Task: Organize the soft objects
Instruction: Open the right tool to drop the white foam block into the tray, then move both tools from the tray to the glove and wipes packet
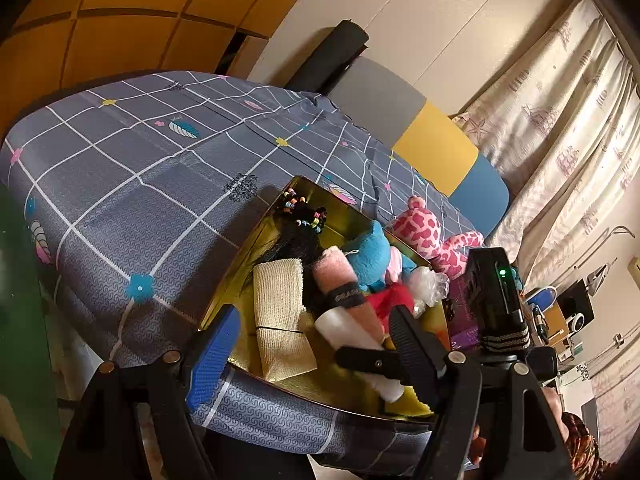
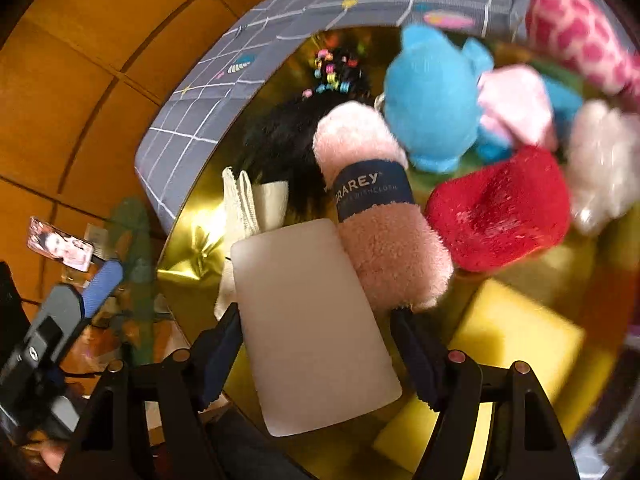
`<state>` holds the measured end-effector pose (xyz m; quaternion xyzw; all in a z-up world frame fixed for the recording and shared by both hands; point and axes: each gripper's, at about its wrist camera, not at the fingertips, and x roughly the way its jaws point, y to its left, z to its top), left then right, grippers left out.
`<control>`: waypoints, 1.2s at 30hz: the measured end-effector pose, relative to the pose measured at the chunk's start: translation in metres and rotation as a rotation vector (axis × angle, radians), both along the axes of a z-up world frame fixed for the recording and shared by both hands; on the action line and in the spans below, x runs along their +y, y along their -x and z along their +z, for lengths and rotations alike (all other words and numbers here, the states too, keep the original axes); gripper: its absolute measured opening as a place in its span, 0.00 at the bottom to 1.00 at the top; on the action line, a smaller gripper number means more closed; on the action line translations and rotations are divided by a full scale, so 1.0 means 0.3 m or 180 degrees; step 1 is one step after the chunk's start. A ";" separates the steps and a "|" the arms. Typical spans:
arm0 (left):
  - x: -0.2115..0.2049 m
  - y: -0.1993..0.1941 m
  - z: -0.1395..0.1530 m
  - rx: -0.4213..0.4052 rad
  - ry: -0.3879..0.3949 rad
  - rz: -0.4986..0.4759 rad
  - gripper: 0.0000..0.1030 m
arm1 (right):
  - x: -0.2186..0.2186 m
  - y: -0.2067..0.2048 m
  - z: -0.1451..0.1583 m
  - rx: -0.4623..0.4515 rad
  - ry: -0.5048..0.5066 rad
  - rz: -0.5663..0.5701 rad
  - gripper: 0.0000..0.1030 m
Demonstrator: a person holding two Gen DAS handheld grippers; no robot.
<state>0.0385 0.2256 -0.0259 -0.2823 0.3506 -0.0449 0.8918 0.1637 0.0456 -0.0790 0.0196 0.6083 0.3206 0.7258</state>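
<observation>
Gold tray [image 2: 188, 240] at frame centre already holds most toys; right gripper [image 2: 316, 344] pinches a white sponge [image 2: 312, 320] over it, left gripper [image 1: 312, 344] spread, giraffe [image 1: 432, 236] outside.

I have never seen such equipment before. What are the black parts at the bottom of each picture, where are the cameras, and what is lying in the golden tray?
There is no robot. A person holds two hand tools, each with two fingers and a wide-angle camera looking forward along them.

The right tool's picture shows the right gripper closed on a white foam block. The left tool's picture shows the left gripper open and empty, low before the bed.

The gold tray rests on a grey checked bedsheet. It holds a rolled pink cloth, a blue plush toy, a red fuzzy item, a yellow sponge, a beige woven piece and black hair with coloured beads. A pink spotted plush lies at its far edge.
</observation>
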 end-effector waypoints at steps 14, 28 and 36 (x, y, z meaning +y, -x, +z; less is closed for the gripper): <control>-0.044 -0.012 -0.025 0.0087 0.0012 -0.0127 0.75 | -0.228 0.160 0.202 -0.0741 -0.0364 -0.0577 0.81; -0.318 -0.026 0.007 -0.0064 0.0023 -0.0981 0.75 | -0.532 0.243 0.401 -0.1496 -0.0643 -0.1278 0.81; -0.464 -0.024 0.026 -0.0065 0.0020 -0.1361 0.75 | -0.793 0.273 0.428 -0.1654 -0.0650 -0.1874 0.81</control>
